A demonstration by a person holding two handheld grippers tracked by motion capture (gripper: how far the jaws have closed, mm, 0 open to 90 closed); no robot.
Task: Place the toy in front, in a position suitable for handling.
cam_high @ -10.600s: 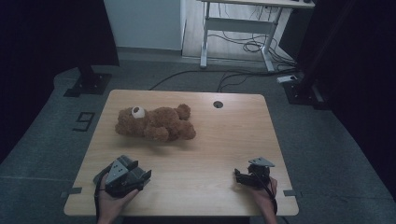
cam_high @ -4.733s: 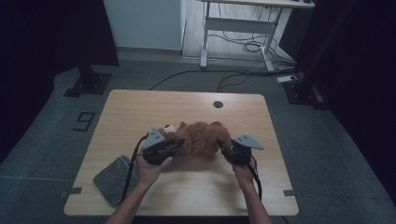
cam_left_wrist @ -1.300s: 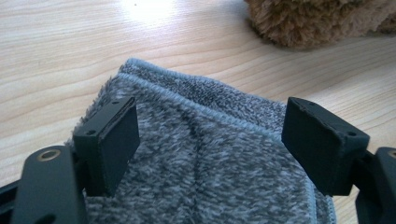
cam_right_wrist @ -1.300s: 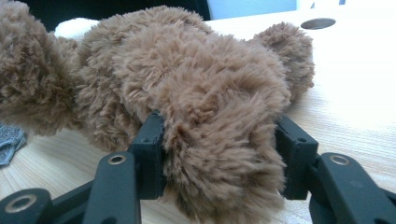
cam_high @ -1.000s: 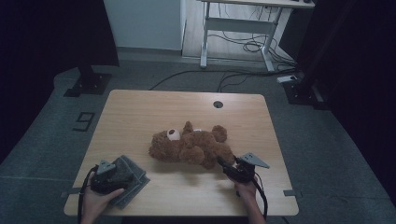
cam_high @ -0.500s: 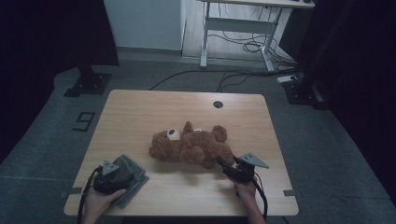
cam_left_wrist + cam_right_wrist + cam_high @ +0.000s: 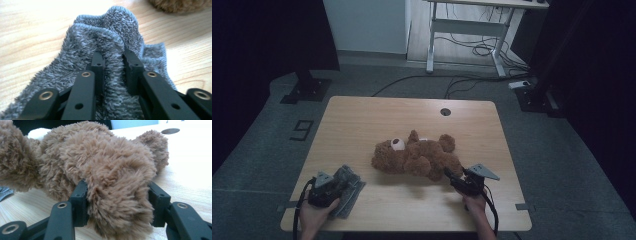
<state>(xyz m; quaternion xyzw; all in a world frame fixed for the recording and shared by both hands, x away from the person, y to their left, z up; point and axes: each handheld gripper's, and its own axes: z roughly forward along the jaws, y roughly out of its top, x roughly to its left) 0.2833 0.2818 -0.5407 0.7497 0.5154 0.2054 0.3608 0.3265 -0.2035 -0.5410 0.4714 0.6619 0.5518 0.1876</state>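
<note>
High view, teddy bear [image 7: 417,159]: lies on its side near the middle of the desk [image 7: 377,115], head toward the left.
High view, grey cloth [image 7: 346,187]: rumpled at the desk's near left corner, well apart from the bear.
High view, left hand-held gripper [image 7: 336,186]: rests on the cloth, held by the person's left hand [image 7: 314,217].
High view, right hand-held gripper [image 7: 450,176]: tips at the bear's near right limb.
Left gripper view: the jaws have just been closing and pinch a raised fold of the grey cloth [image 7: 110,42] between them; bare desk on both sides.
Right gripper view: the jaws squeeze a brown furry limb of the teddy bear [image 7: 117,187] from both sides; the desk's round hole [image 7: 170,131] lies far behind.
</note>
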